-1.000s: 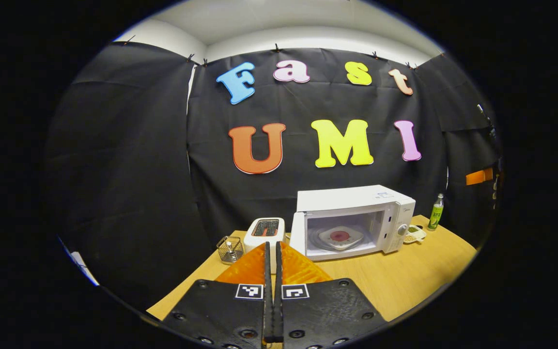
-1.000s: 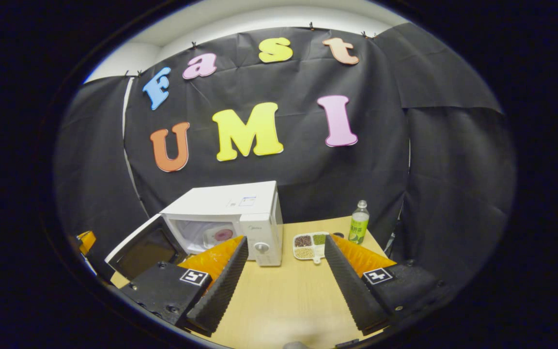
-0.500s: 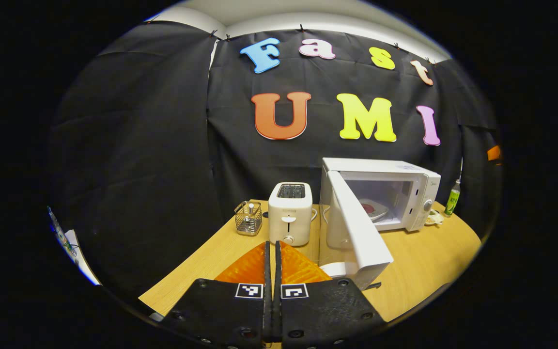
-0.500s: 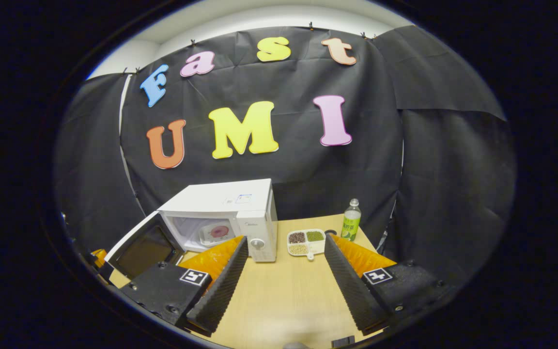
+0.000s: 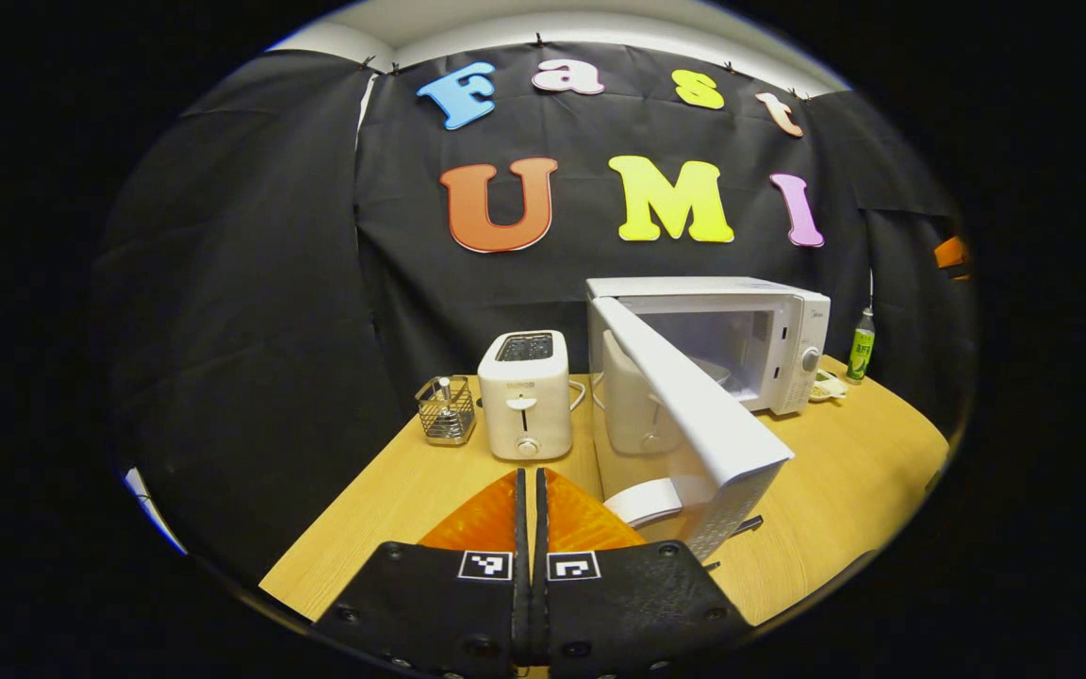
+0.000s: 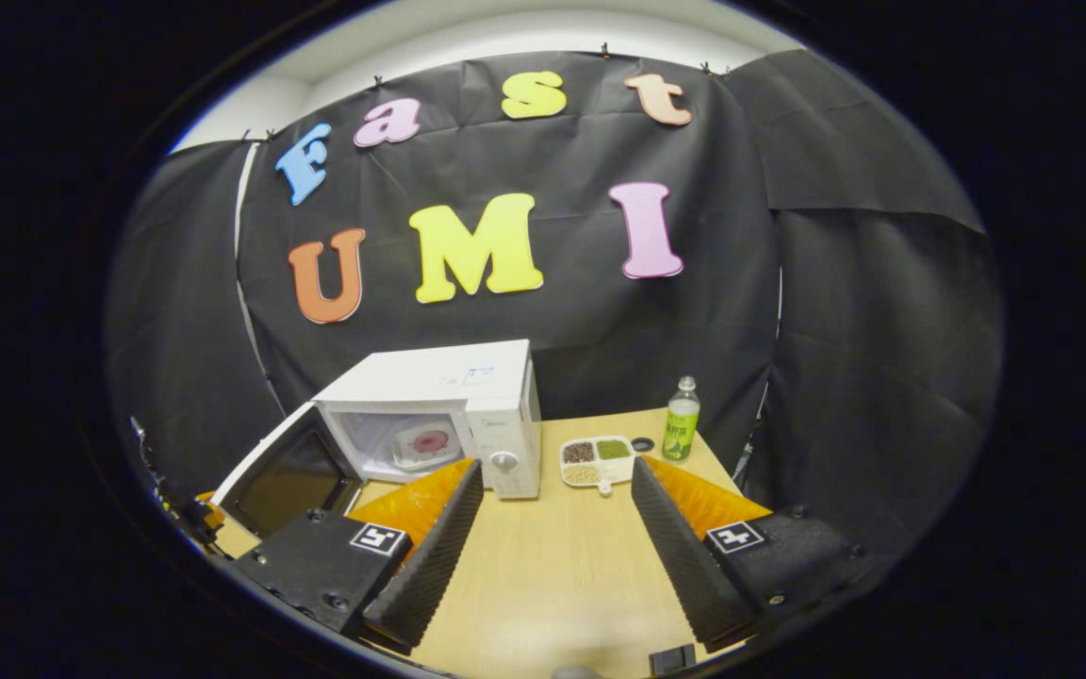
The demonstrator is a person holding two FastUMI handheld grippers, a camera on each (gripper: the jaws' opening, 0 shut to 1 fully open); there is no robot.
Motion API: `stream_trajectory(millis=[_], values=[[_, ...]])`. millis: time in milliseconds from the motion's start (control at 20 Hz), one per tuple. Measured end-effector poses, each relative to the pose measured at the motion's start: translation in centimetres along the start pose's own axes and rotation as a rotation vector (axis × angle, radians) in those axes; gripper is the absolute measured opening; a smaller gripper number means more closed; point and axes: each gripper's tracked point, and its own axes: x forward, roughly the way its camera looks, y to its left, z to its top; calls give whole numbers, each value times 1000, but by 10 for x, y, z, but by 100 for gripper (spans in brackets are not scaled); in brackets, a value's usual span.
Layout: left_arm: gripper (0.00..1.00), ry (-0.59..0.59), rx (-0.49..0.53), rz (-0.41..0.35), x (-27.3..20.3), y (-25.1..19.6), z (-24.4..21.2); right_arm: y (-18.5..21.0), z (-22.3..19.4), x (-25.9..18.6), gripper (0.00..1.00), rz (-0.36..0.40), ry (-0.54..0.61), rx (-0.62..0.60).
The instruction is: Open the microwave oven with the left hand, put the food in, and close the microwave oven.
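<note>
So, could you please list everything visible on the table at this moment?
white microwave oven: one, table's back, door swung open
white plate with pink centre: one, inside the microwave
white two-slot toaster: one, left of the microwave
wire mesh basket: one, silver, left of the toaster
divided white dish of grains: one, right of the microwave
green-labelled clear bottle: one, right of the dish
wooden table: one, light brown
left claw: black and orange, shut
right claw: black and orange, open

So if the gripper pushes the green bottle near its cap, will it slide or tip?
Probably tip: the bottle is tall, narrow and stands upright on the smooth table. Once down, its round body may roll.
</note>
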Motion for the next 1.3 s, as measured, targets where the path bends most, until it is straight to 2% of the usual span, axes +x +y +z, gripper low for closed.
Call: stream_trajectory(millis=[50,100,250,300,350,400,450,550,600,650,700,750,800,1300], values=[[0,-1,0,-11,0,-8,1,-1,-1,0,100,0,1,-3],[0,-14,0,-25,0,-18,5,-4,-3,0,92,0,5,-6],[0,-24,21,-59,6,-53,13,-10,-8,2,92,11,20,-16],[0,-24,22,-69,9,-65,14,-11,-7,3,100,16,23,-18],[0,-26,19,-85,10,-78,16,-13,-7,3,92,19,28,-24],[0,-30,18,-109,12,-95,18,-15,-7,3,100,21,28,-28],[0,-30,20,-131,14,-111,20,-18,-4,3,92,21,25,-30],[0,-36,42,-170,20,-138,24,-22,-1,6,92,23,22,-27],[0,-43,51,-191,22,-152,27,-24,-2,6,100,26,27,-25],[0,-50,57,-208,24,-163,30,-26,-1,8,92,28,29,-25],[0,-48,61,-225,29,-176,30,-30,0,9,100,26,30,-30],[0,-44,66,-242,35,-187,31,-33,0,10,100,24,32,-36],[0,-45,73,-256,40,-197,32,-37,0,11,92,23,35,-40],[0,-60,103,-345,93,-263,51,-63,8,19,92,6,56,-44]])
